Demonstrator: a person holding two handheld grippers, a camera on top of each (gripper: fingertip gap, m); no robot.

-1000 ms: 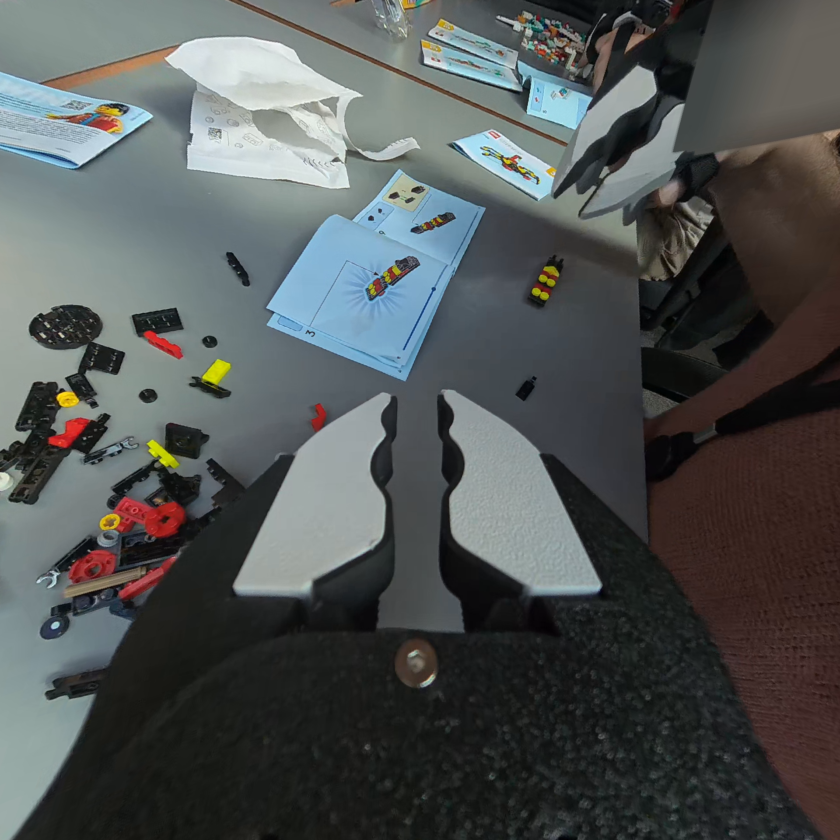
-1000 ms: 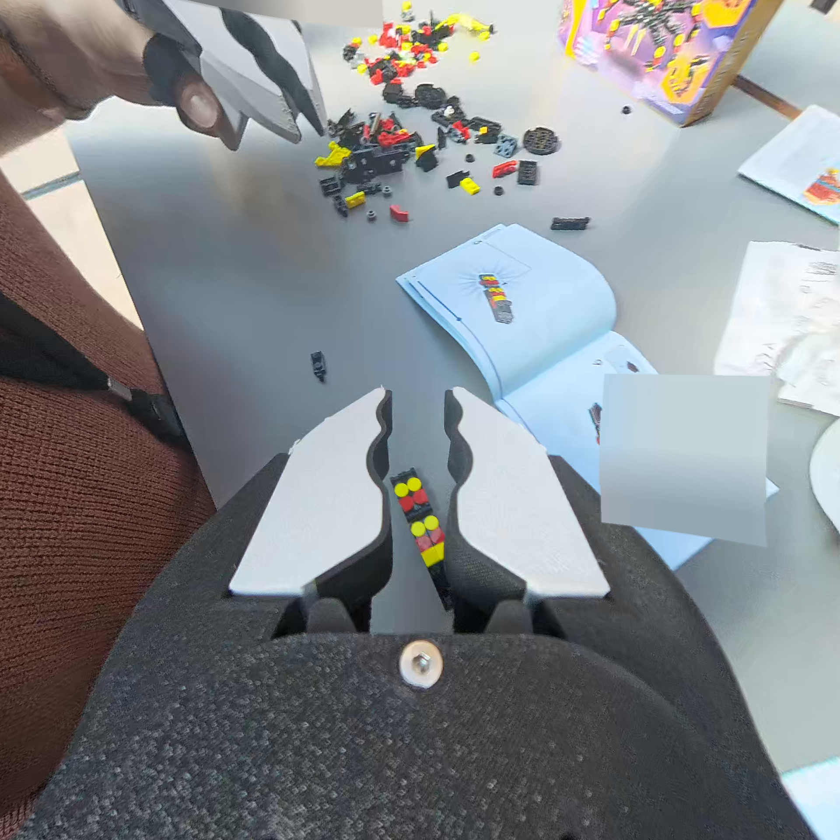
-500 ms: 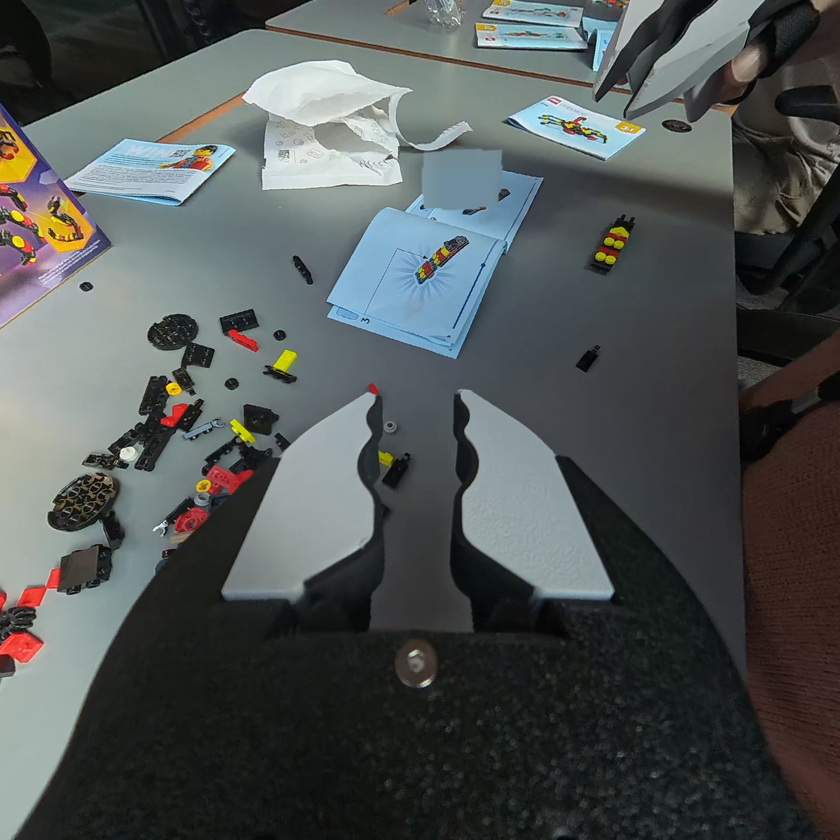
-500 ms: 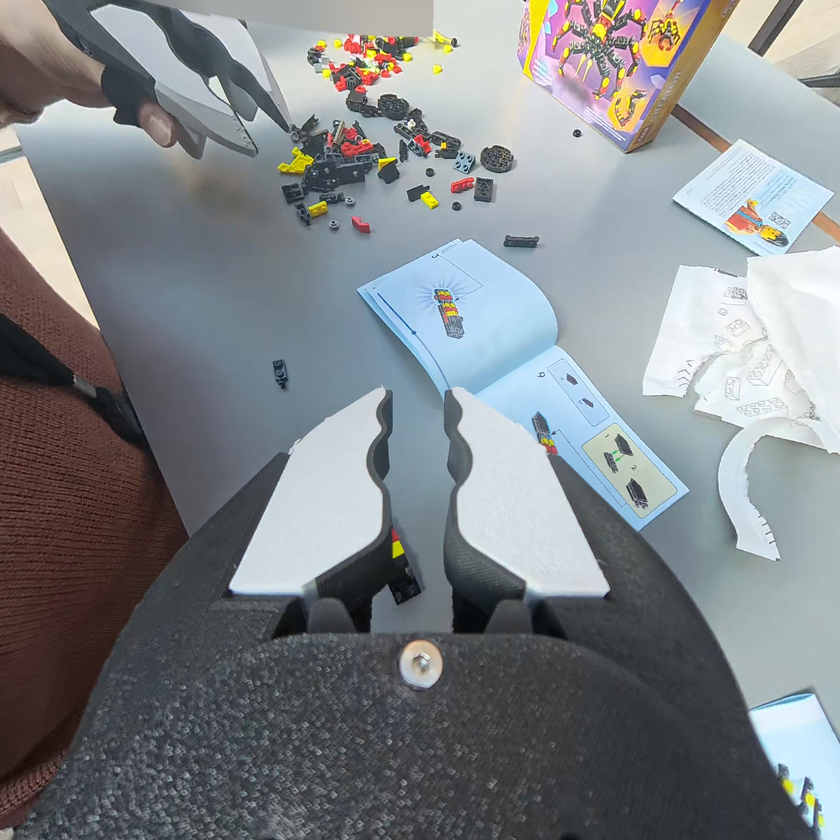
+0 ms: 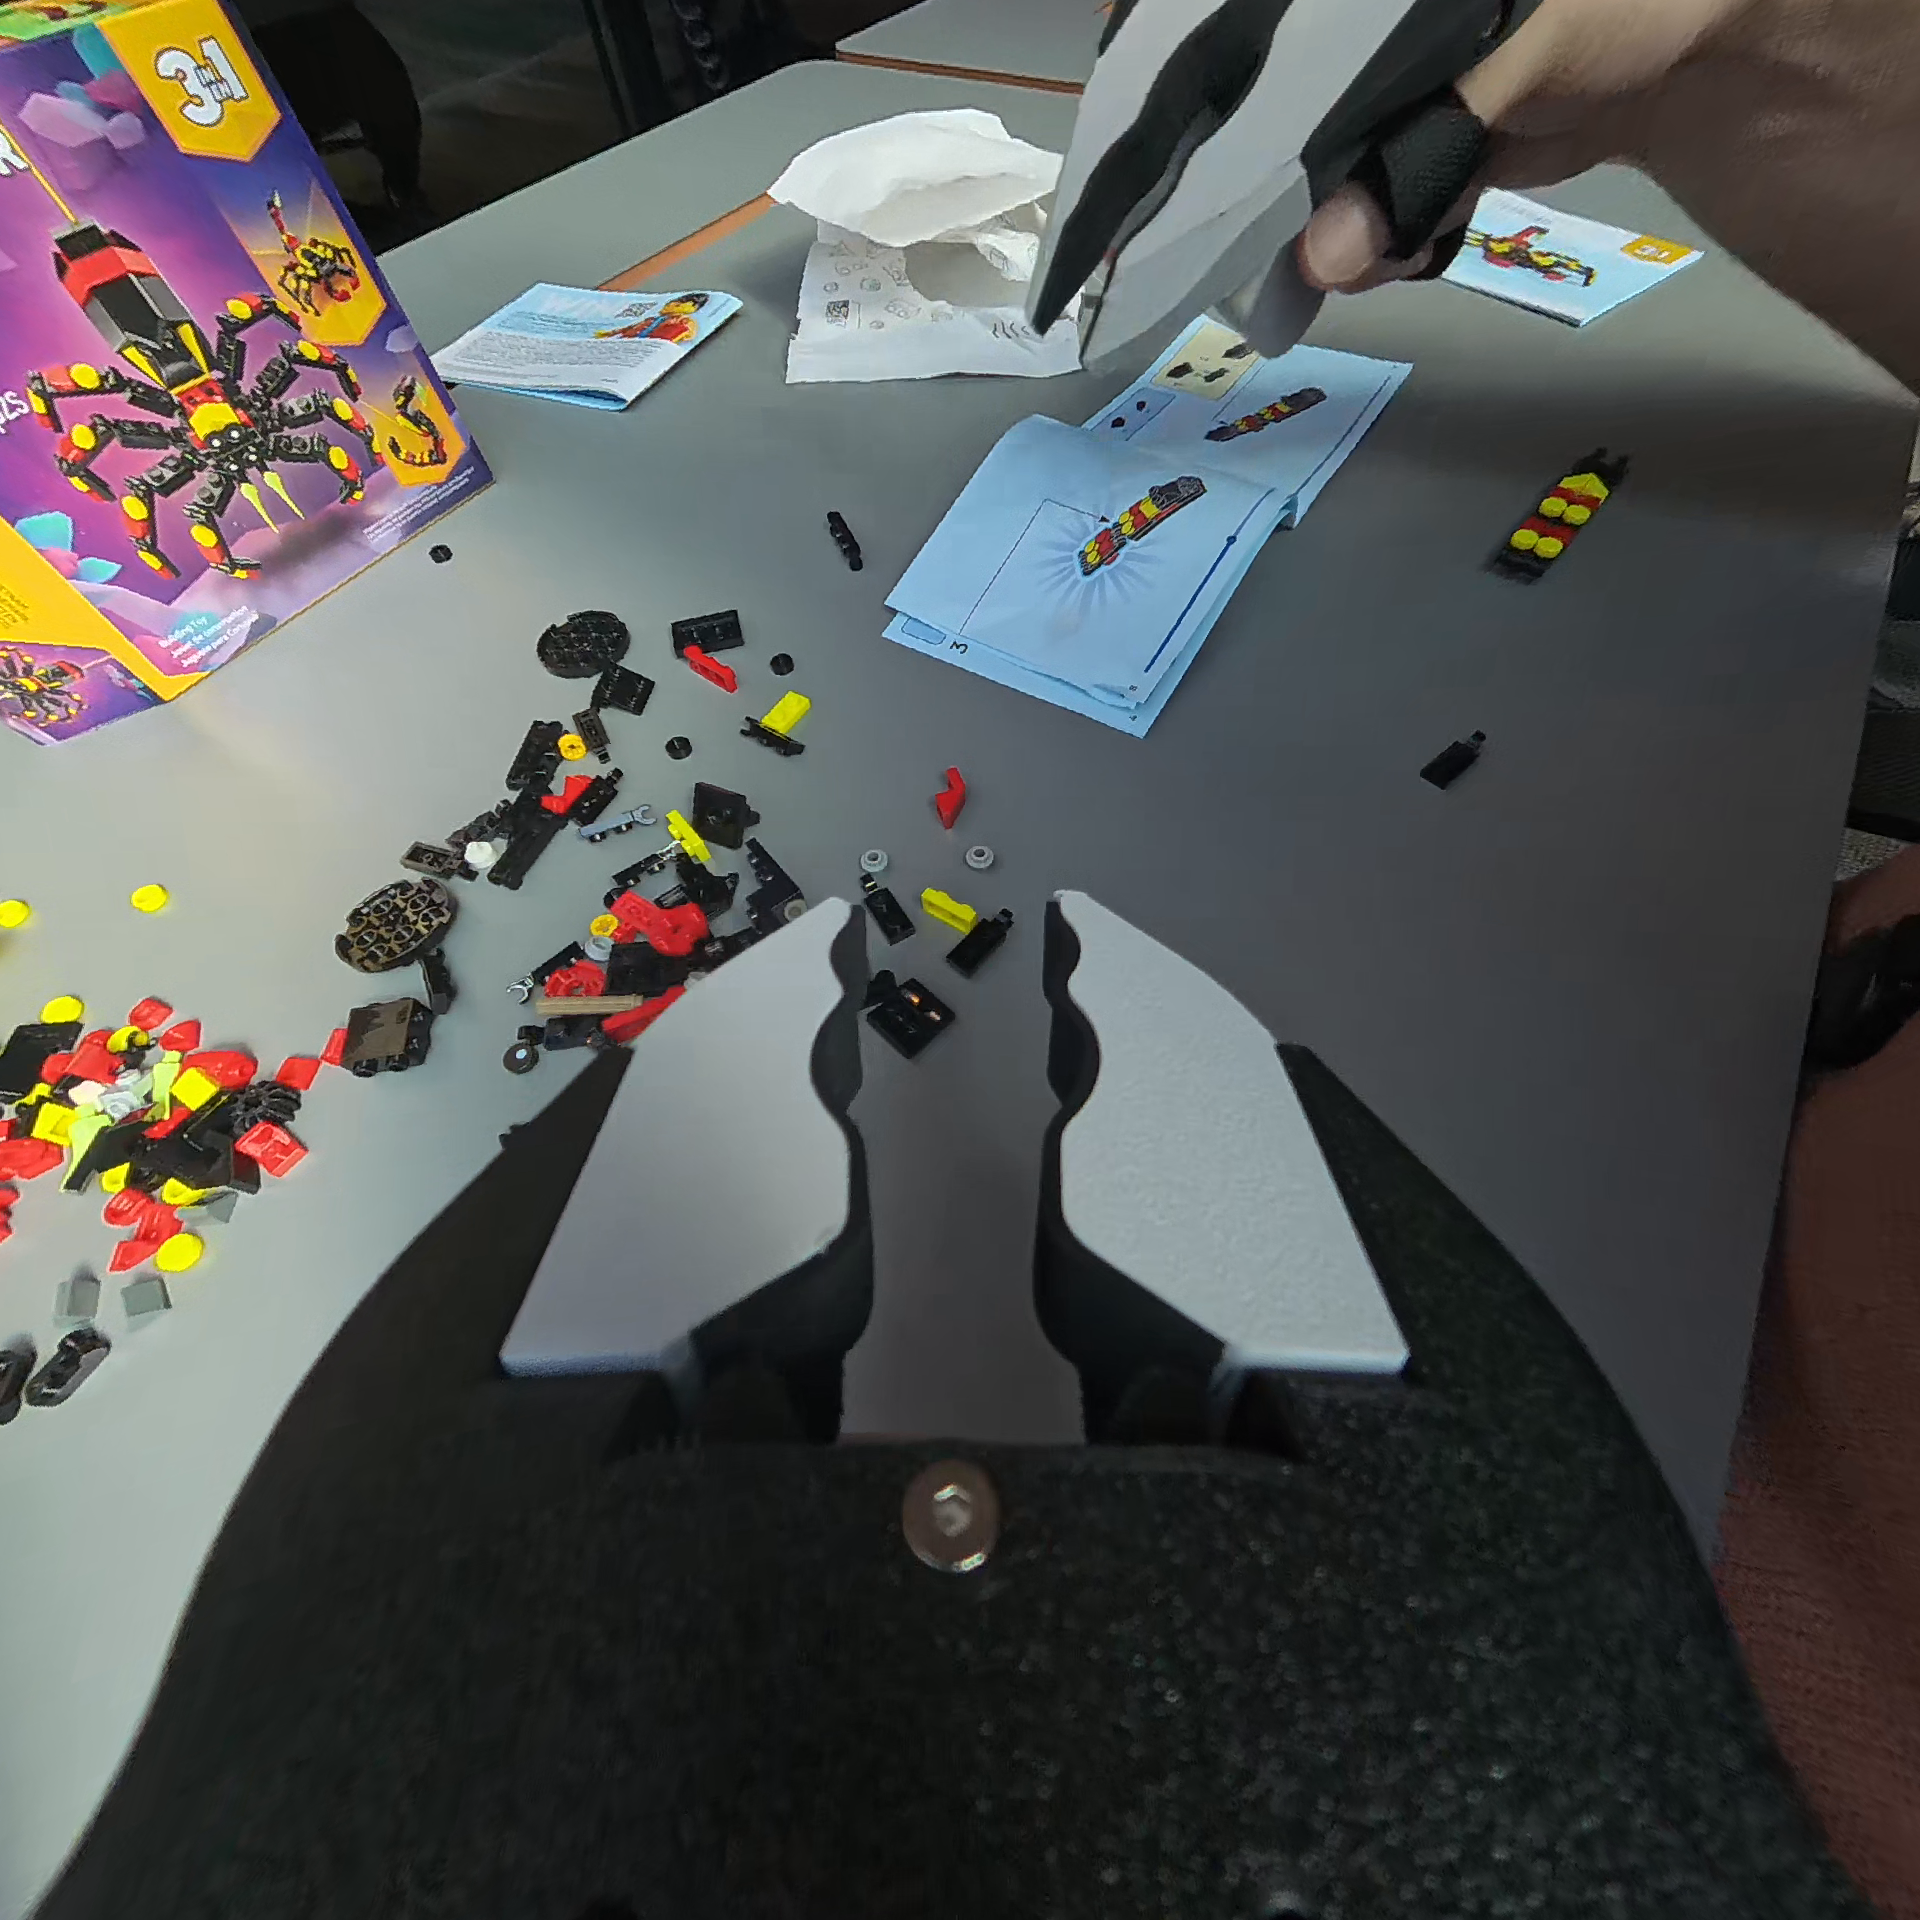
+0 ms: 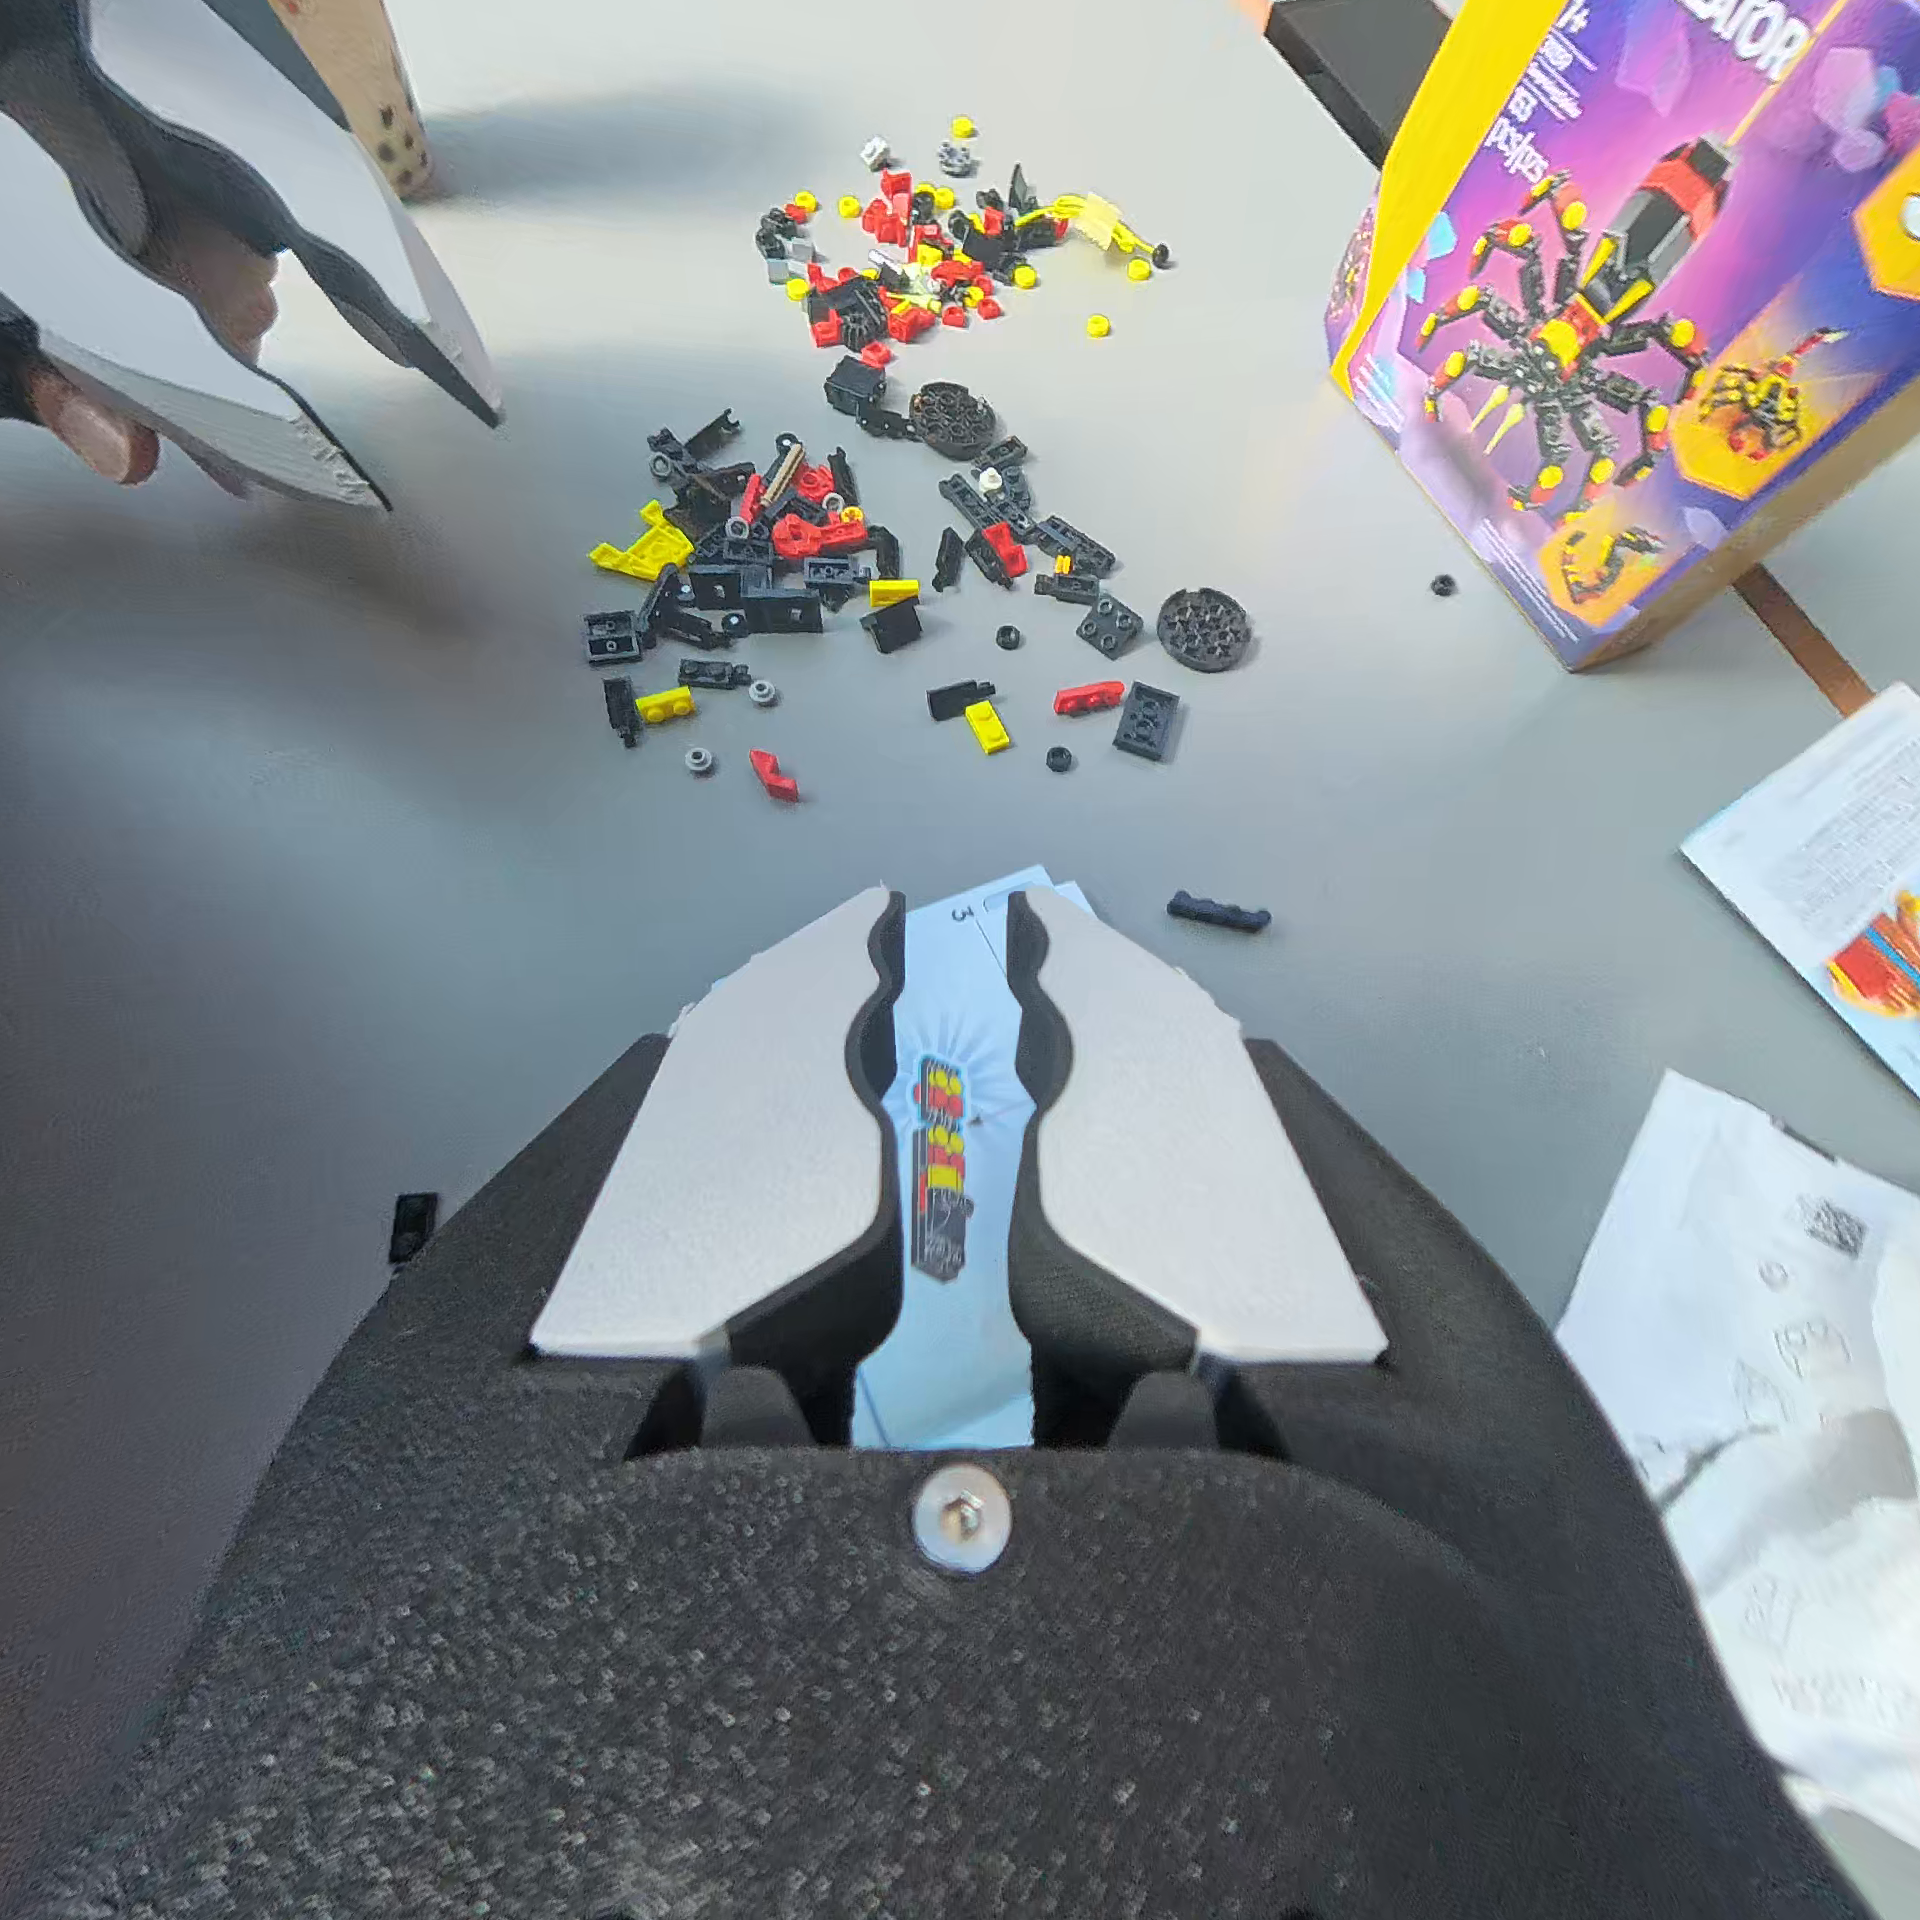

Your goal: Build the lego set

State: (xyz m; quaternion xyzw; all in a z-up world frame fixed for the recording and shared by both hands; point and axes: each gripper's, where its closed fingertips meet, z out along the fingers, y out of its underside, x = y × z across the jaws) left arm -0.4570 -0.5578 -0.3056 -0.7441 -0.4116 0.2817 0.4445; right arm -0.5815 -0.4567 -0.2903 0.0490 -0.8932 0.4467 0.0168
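Grippers: two, left gripper (image 5: 951, 914) and right gripper (image 6: 956, 904), both empty, jaws parted. One purple cardboard box (image 5: 197, 364), one open pale-blue instruction booklet (image 5: 1132, 551), loose red, black and yellow plastic bricks (image 5: 644, 894) uncounted, on grey table (image 5: 1455, 987).

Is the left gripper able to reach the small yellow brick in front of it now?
Probably yes: the left gripper is open and empty, and the yellow brick lies just beyond its tips, with a black piece touching it.

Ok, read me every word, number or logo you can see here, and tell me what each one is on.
I won't repeat the writing itself; these things carry it.
Purple box: large lettering and a corner badge.
Open blue booklet: small print at a page corner.
Blue leaflet: fine print, too small to read.
White paper bag: faint printed marks, too small.
Far booklet: small badge, blurred.
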